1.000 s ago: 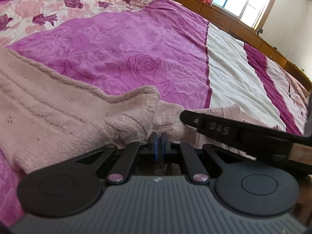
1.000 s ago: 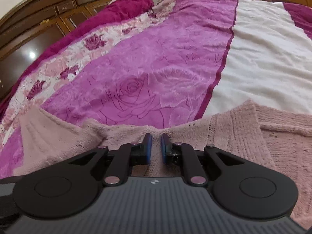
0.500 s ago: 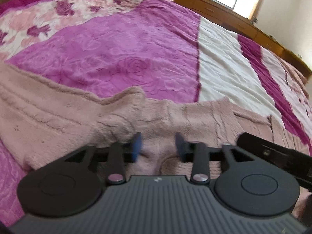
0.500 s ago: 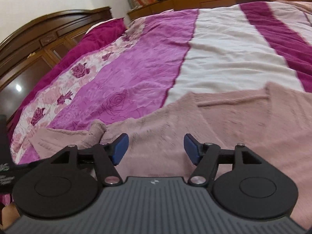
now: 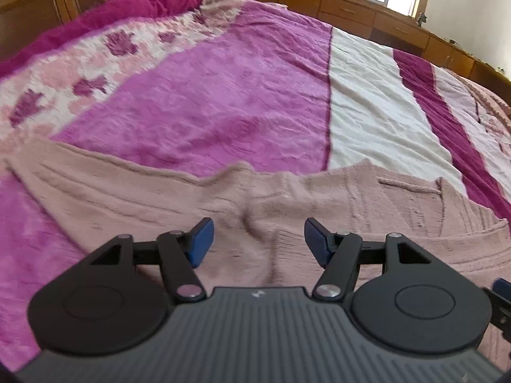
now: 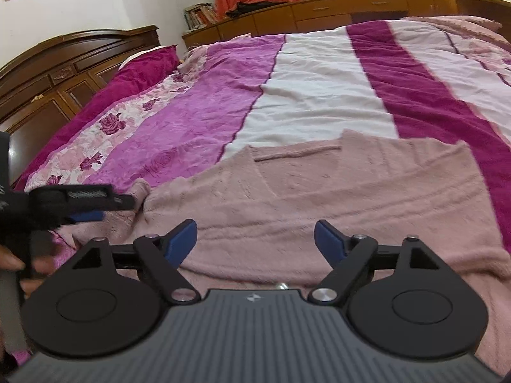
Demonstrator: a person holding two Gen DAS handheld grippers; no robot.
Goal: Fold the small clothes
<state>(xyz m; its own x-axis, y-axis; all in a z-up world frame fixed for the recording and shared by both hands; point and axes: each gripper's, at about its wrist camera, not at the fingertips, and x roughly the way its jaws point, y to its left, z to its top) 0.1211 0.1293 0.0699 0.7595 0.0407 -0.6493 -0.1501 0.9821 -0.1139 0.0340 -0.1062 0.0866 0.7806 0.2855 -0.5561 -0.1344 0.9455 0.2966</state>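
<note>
A dusty-pink knitted cardigan (image 5: 319, 198) lies spread on the bed, one sleeve stretching away to the left (image 5: 95, 185). In the right wrist view its body (image 6: 335, 191) fills the near bed. My left gripper (image 5: 257, 239) hovers over the cardigan's middle crease, its blue-padded jaws opening with nothing between them. My right gripper (image 6: 255, 239) hangs over the cardigan's body, jaws opening wide, nothing held. The left gripper (image 6: 86, 204) also shows at the left of the right wrist view, held by a hand (image 6: 12, 261).
The bedspread (image 5: 223, 102) has magenta, white and floral stripes. A dark wooden headboard (image 6: 64, 70) stands at the left, low wooden cabinets (image 6: 351, 12) run along the far wall under a window with orange curtains. More pink cloth (image 6: 463, 25) lies at the far right.
Both grippers let go of the cardigan and opened. They lifted away, and the right one swung to the right over the cardigan's body. The raised fold of cloth dropped flat.
</note>
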